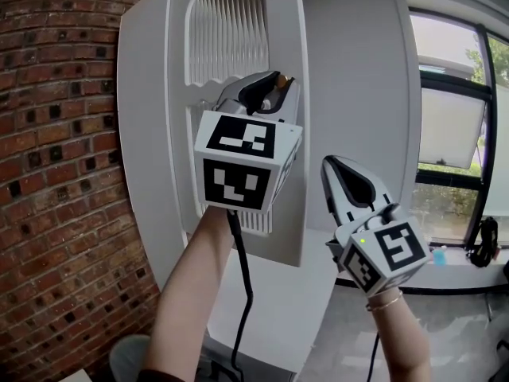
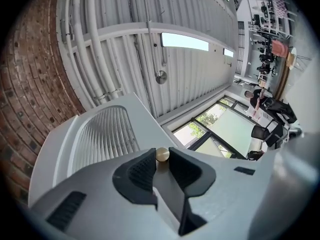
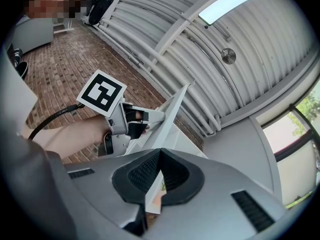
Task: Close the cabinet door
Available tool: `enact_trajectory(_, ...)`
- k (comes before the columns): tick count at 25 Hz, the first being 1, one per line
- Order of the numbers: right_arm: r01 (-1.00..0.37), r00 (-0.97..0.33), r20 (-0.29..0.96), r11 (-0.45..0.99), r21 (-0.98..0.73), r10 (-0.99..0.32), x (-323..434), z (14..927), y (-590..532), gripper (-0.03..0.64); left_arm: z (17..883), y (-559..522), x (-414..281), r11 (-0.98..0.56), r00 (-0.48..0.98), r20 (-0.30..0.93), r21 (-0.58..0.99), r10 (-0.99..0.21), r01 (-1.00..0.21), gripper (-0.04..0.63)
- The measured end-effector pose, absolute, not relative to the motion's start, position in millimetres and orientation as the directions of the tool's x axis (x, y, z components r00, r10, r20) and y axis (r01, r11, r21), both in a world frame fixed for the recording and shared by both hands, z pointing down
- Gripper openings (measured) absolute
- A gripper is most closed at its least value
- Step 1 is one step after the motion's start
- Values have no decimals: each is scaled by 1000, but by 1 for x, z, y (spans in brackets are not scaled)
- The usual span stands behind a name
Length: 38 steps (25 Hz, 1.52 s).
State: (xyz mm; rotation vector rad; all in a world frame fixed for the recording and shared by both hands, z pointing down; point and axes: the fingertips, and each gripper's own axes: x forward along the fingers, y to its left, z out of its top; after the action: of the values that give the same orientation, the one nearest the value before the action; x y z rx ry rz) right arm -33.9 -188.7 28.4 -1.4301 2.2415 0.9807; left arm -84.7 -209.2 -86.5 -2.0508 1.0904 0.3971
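Observation:
A white cabinet door (image 1: pixel 179 94) with a fluted panel (image 1: pixel 227 26) stands swung open in front of me. My left gripper (image 1: pixel 274 83) is raised against the door's right edge. Its pads sit on either side of a small brass knob (image 2: pixel 162 155) and touch it. In the right gripper view the left gripper (image 3: pixel 141 118) shows at the door's thin edge (image 3: pixel 172 115). My right gripper (image 1: pixel 337 165) hangs lower and to the right of the door, apart from it. Its jaw tips (image 3: pixel 159 153) meet with nothing held.
A red brick wall (image 1: pixel 56 173) runs along the left, close behind the door. A grey wall (image 1: pixel 350 78) and a large window (image 1: pixel 453 126) lie to the right. A black cable (image 1: pixel 242 293) hangs from the left gripper. The white cabinet body (image 1: pixel 278 309) sits below.

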Motion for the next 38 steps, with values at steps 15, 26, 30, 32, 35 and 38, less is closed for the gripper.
enact_trajectory(15, -888, -442, -556, 253, 384, -704, -15, 38, -235, 0, -86, -265, -50, -213, 506, -553, -508, -663, -834, 87)
enact_trajectory(26, -859, -511, -536, 371, 353, -672, 15, 47, -310, 0, -85, -329, -28, -86, 400, -541, -514, -740, -854, 86)
enact_trajectory(30, -836, -548, -531, 434, 336, -646, 22, 48, -342, 0, -85, -356, -27, -26, 339, -536, -507, -773, -861, 84)
enact_trajectory(32, -820, -571, -525, 467, 330, -631, 24, 50, -357, 1, -84, -367, -28, 10, 303, -536, -504, -788, -864, 83)
enact_trajectory(35, -799, -598, -514, 508, 322, -615, 31, 55, -374, 1, -83, -382, -26, 47, 259, -522, -502, -813, -864, 83)
enact_trajectory(38, -774, -627, -506, 545, 322, -591, 36, 59, -387, 0, -84, -398, -24, 87, 218, -520, -499, -826, -862, 83)
